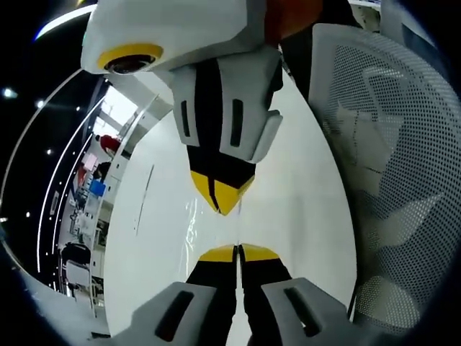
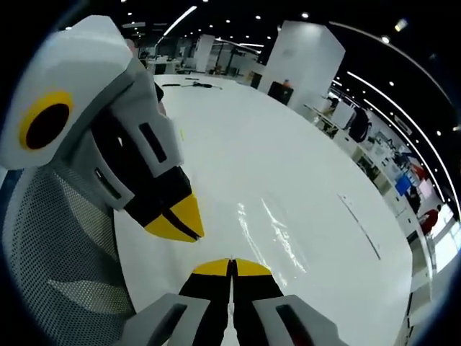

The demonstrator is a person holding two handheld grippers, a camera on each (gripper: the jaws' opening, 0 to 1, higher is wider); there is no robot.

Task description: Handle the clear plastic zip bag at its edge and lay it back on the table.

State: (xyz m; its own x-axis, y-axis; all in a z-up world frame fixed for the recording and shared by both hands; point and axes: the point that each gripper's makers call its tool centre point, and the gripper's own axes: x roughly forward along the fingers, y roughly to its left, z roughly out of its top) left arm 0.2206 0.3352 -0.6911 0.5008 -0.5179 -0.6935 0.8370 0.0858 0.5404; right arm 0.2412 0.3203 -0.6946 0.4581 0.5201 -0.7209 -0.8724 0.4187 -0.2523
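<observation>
In the left gripper view, the left gripper (image 1: 237, 250) rises from the bottom with its two yellow-tipped jaws pressed together, with no gap between them. The tips sit at the near edge of the clear plastic zip bag (image 1: 193, 220), which lies flat on the white table (image 1: 302, 187) and is visible mostly as a shiny, wrinkled patch. It seems that the jaws pinch the edge of the bag, but the plastic is so transparent that I cannot be sure of this. From the top of the same view the right gripper (image 1: 220, 198) comes down, its yellow tips also closed to a point, facing the left gripper's tips and near them, over the same edge of the bag. On the right side stands a white mesh chair back (image 1: 392, 166), just beside the table edge.

In the right gripper view, the right gripper (image 2: 231, 265) rises from the bottom with its jaws closed tightly, the yellow tips touching each other. The bag (image 2: 270, 231) lies flat on the table (image 2: 238, 137) just beyond the tips, showing as glossy streaks. Whether the jaws hold its edge, I cannot tell. The left gripper (image 2: 180, 220) enters from the left, tilted, with its yellow tips shut and near the right gripper's tips. The mesh chair back (image 2: 57, 238) is at the lower left.
</observation>
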